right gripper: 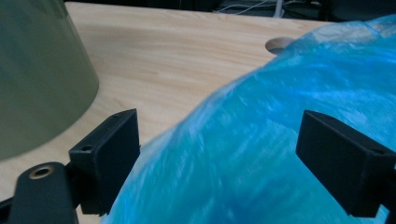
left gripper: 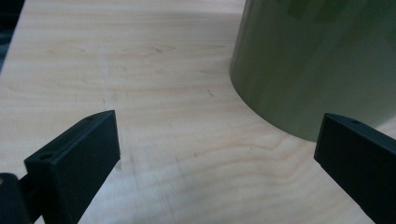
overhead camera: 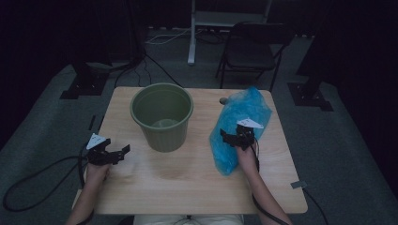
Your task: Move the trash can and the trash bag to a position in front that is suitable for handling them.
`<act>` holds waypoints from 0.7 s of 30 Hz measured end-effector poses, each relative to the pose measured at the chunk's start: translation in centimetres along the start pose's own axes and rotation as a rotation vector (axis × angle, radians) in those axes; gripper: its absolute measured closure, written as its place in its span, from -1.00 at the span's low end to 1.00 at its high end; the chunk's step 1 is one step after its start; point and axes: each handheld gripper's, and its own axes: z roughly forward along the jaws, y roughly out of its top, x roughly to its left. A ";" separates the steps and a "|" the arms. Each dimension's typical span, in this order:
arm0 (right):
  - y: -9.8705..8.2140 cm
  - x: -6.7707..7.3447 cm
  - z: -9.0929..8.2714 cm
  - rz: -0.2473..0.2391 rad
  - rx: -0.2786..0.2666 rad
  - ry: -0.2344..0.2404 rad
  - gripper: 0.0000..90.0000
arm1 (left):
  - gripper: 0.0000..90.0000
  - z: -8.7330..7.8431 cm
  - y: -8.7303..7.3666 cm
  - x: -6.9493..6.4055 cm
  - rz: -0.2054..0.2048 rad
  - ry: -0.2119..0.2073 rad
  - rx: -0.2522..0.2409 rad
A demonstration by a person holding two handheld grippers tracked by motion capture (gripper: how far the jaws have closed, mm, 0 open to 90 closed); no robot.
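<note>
Both forearms are bare. Each black gripper, left gripper (overhead camera: 123,151) and right gripper (overhead camera: 224,136), carries a pale three-cornered plate and flat rectangular jaws with small screw holes; black cables trail behind.

Crumpled blue plastic bag (overhead camera: 239,129) lies lengthwise on the table's right side — beside the green bucket (overhead camera: 162,116).

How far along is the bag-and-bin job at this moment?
Early. Nothing looks done: the green bin stands unlined and the blue plastic bag lies crumpled on the table. In hand: the right gripper, jaws open, over the bag. The left gripper is open beside the bin. Grasping remains.
</note>
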 end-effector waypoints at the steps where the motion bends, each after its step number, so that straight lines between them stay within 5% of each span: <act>1: 0.2 0.1 0.3 0.007 -0.003 0.006 -0.71 | -0.98 0.2 0.2 0.0 0.007 0.005 -0.001; 9: 1.5 1.7 2.9 0.033 0.007 0.054 -0.71 | -0.98 2.5 1.6 0.0 0.027 0.002 0.010; 14: 2.9 2.9 4.7 0.039 0.001 0.064 -0.71 | -0.98 3.6 2.5 -0.4 0.062 0.051 -0.007; 21: 4.8 5.0 7.2 0.040 0.020 0.093 -0.71 | -0.98 5.1 4.0 0.0 0.046 0.062 -0.015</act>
